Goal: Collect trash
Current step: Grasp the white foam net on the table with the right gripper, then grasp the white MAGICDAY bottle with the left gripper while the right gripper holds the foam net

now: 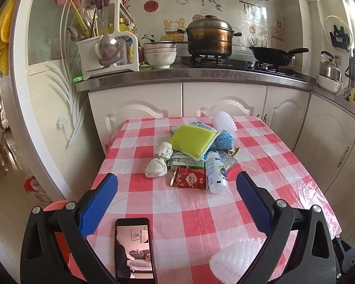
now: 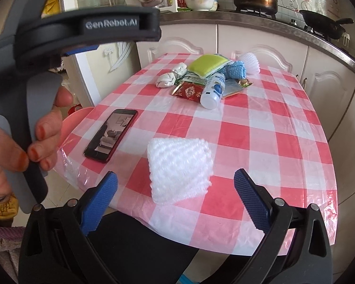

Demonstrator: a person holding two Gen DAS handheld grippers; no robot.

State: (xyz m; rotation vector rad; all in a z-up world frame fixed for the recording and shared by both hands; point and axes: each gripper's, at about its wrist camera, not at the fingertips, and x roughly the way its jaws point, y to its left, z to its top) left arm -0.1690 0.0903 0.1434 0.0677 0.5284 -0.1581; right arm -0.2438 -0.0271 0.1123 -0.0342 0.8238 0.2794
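Looks like nothing's been collected yet: the trash pile [image 1: 191, 156] sits mid-frame on the checkered table [image 1: 260, 165], with a red packet [image 1: 188, 177], white bottle [image 1: 215, 171] and wadded tissue [image 1: 158, 163] untouched. Left gripper [image 1: 177, 195] and right gripper [image 2: 175, 195] are both spread wide, holding nothing (a phone [image 2: 111, 135] lies centre-left). The foam net [image 2: 179, 174] just ahead of the right one seems easiest first.

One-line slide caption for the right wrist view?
Open right gripper faces white foam netting on the checked table, phone left, trash pile beyond.
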